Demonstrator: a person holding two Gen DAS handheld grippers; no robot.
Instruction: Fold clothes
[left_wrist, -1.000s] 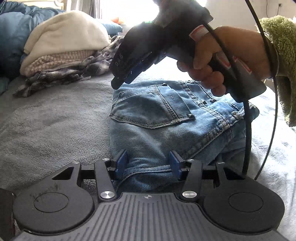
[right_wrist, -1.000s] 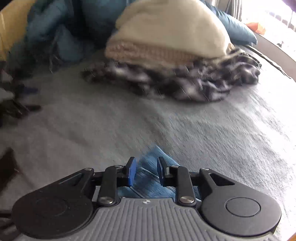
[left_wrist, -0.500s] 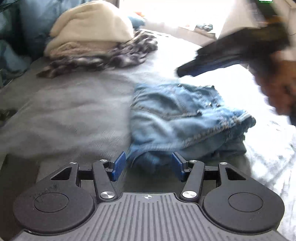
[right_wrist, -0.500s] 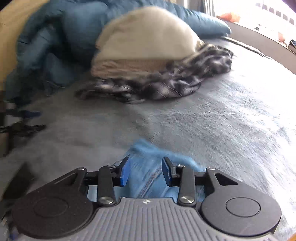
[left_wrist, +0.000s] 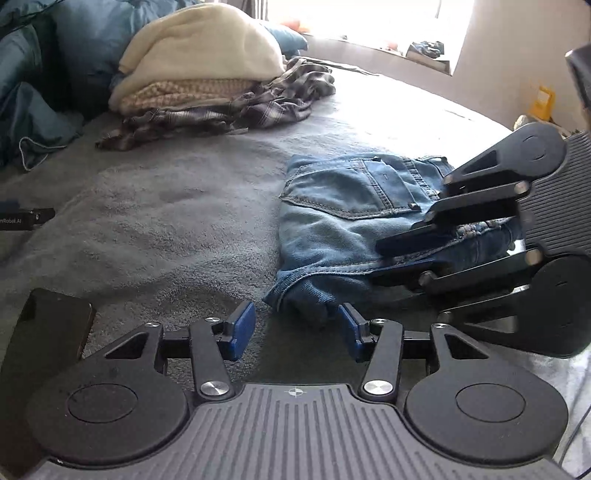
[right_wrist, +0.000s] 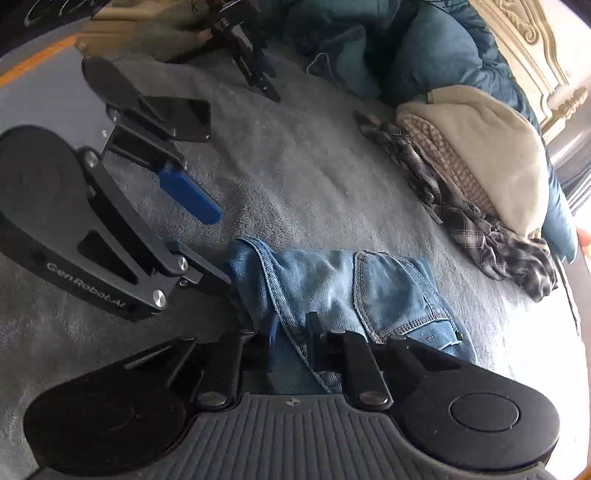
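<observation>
Folded blue jeans (left_wrist: 343, 218) lie on the grey bed cover (left_wrist: 166, 221), back pocket up. My left gripper (left_wrist: 295, 326) is near their front left corner, which sits just ahead of the blue pads without touching them. Its jaws are closing a little but still stand well apart. My right gripper (right_wrist: 293, 332) reaches in from the jeans' (right_wrist: 332, 280) right side, jaws closing on a seamed fold of denim pinched between them. In the left wrist view the right gripper (left_wrist: 399, 254) lies flat against the jeans' edge. The left gripper (right_wrist: 221, 249) also shows in the right wrist view.
At the back of the bed a pile of clothes (left_wrist: 207, 74) holds cream, knit and plaid pieces, with a blue duvet (left_wrist: 55, 55) behind it. A black phone (left_wrist: 48, 332) lies by my left gripper. A black stand (right_wrist: 247, 62) pokes in at the bed's edge.
The right gripper came down from above the jeans to their right edge, rolled onto its side and closed on the denim. The left gripper drew back slightly to the jeans' corner.
</observation>
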